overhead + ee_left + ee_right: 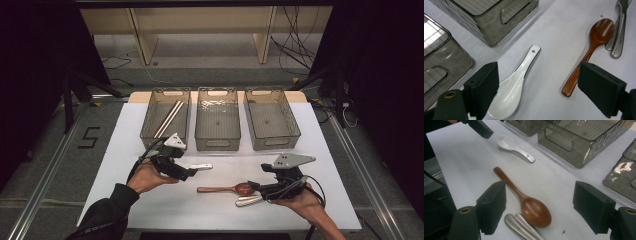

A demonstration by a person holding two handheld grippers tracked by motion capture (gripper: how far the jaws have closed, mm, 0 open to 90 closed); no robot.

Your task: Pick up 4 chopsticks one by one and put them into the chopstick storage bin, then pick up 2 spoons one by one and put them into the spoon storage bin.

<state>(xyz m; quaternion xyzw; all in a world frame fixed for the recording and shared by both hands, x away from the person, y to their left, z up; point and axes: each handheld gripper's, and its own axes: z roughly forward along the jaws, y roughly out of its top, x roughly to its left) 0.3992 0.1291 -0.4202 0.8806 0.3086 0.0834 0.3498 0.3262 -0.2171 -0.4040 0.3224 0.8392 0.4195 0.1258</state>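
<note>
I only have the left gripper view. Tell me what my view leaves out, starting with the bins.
Observer: The high view shows three clear bins in a row; the left bin already holds long metal pieces, which look like chopsticks.
Operator: Give me the other two bins.
Observer: The middle bin and the right bin look bare inside.
Operator: Now report the right gripper.
Observer: The right gripper is open, with the wooden spoon bowl on the table between its jaws.
Operator: Tell me what sits beside that bowl.
Observer: Two metal handles lie against the bowl, on the side of that view's left jaw.
</note>
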